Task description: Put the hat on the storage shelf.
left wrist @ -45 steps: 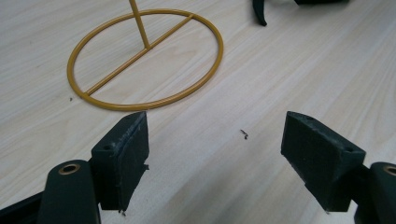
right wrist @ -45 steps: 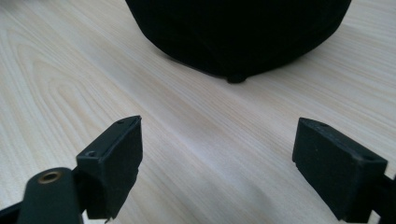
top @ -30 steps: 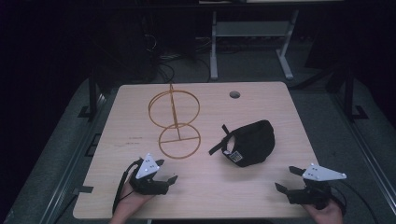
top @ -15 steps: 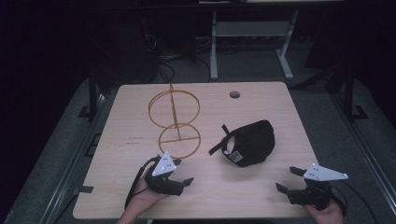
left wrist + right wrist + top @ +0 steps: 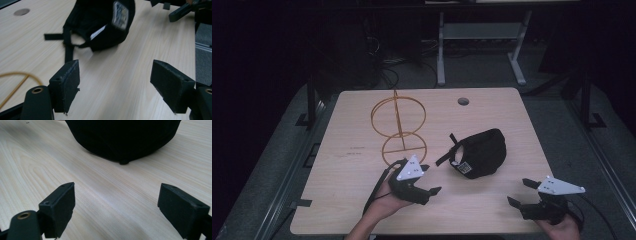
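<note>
A black cap (image 5: 479, 152) lies on the wooden table (image 5: 347, 150), right of centre, its strap pointing left. My left gripper (image 5: 430, 179) is open just left of the cap and in front of it, with nothing between its jaws. In the left gripper view the cap (image 5: 100, 22) lies a short way beyond the open left gripper (image 5: 116, 75), showing its strap and a label. My right gripper (image 5: 519, 192) stands open near the table's front right edge, apart from the cap. In the right gripper view the cap (image 5: 122, 137) sits ahead of the open, empty right gripper (image 5: 117, 197).
A gold wire stand (image 5: 397, 125) with two rings rises left of the cap, close behind my left gripper; its base ring (image 5: 15, 75) shows at the left. A round cable hole (image 5: 463, 101) sits near the table's far edge. Dark floor surrounds the table.
My left gripper has moved right and forward, from the front left of the table to just beside the cap. The right gripper has stayed where it was.
</note>
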Action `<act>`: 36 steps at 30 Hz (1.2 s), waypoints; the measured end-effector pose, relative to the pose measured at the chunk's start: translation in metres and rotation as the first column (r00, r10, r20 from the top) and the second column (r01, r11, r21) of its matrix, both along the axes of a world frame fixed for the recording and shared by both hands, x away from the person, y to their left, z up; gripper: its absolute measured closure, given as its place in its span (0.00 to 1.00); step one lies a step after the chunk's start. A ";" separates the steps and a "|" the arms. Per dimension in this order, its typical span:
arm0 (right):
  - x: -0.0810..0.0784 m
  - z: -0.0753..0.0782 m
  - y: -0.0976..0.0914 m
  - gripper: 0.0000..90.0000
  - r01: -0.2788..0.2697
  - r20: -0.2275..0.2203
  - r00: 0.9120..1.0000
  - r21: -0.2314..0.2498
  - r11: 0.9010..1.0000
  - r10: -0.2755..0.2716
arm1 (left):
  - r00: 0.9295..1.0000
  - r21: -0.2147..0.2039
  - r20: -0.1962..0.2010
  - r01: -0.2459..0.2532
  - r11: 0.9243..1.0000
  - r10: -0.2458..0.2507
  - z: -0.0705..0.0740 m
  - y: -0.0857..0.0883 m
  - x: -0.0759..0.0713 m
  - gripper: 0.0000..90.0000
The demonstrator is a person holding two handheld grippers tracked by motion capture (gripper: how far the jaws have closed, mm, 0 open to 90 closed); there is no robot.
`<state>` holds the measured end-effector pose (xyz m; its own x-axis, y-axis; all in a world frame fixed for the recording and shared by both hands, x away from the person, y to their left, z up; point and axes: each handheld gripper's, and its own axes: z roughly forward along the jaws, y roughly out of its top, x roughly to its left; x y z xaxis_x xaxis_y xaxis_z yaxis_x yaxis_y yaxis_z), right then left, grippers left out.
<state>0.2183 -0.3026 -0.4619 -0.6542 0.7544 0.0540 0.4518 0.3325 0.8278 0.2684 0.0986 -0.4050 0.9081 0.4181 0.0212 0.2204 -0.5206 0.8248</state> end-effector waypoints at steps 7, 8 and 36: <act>-0.001 0.000 0.001 0.16 -0.013 0.010 1.000 -0.001 1.000 0.013 | 0.999 0.020 0.008 0.052 0.998 -0.052 0.008 -0.025 0.011 0.26; -0.001 -0.001 0.001 0.16 -0.013 0.007 1.000 -0.001 1.000 0.013 | 0.998 0.022 0.009 0.058 0.998 -0.058 0.008 -0.028 0.013 0.26; 0.001 -0.002 -0.002 0.16 -0.033 0.021 0.999 0.051 0.998 0.032 | 0.980 0.079 -0.105 0.176 0.981 -0.167 0.008 -0.086 0.056 0.46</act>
<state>0.2190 -0.3042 -0.4641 -0.6797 0.7292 0.0792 0.4247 0.3032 0.8530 0.3242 0.0129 -0.3967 0.9656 0.2566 -0.0417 0.1991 -0.6267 0.7534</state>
